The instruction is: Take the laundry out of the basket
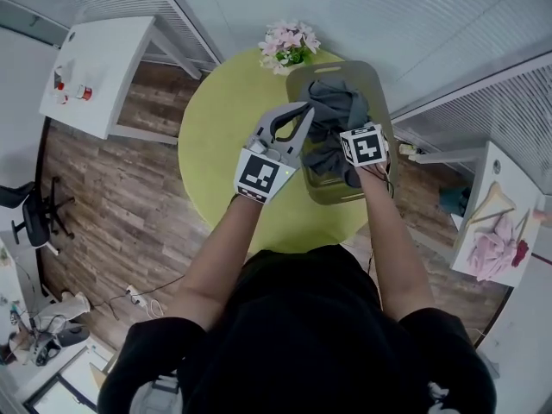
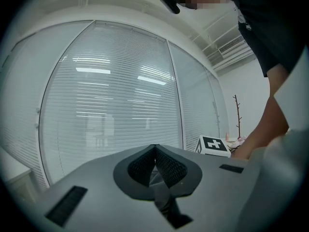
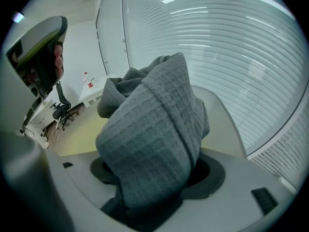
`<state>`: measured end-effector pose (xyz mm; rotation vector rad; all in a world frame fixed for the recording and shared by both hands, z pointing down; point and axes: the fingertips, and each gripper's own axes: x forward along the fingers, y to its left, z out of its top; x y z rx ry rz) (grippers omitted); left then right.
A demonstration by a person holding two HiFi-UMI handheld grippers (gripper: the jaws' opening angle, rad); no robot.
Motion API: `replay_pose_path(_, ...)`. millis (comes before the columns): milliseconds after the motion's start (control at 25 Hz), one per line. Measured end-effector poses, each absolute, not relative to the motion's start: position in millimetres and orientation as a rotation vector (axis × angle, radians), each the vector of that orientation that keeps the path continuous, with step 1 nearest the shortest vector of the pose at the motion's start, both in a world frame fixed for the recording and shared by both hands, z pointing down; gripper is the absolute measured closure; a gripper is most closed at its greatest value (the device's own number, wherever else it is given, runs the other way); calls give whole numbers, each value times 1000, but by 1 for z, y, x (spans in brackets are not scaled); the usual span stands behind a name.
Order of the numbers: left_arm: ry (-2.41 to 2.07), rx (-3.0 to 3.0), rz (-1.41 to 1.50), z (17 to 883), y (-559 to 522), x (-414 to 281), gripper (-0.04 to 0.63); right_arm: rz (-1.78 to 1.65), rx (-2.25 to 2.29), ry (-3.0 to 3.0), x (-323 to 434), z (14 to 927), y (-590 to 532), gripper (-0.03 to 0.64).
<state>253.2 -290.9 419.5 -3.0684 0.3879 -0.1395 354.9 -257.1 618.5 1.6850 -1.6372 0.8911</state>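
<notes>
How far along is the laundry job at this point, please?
Done: nothing yet; no laundry lies on the table. In hand: the right gripper grips a grey cloth over the basket, and the left gripper seems pinched on it. Left: moving it clear; more underneath cannot be told.

Grey laundry covers right gripper fingers; basket floor hidden under cloth.

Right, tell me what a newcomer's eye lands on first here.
A thick bunch of grey cloth fills the right tool, over the basket on the round yellow-green table. Pink flowers stand at the table's far edge.
</notes>
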Motion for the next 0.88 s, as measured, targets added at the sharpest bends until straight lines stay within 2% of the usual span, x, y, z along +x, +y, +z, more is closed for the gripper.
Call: replay_pose_path(880,567,-2962,-8,346,-273,187,586,581,1527,-1827,276,467,-270,273)
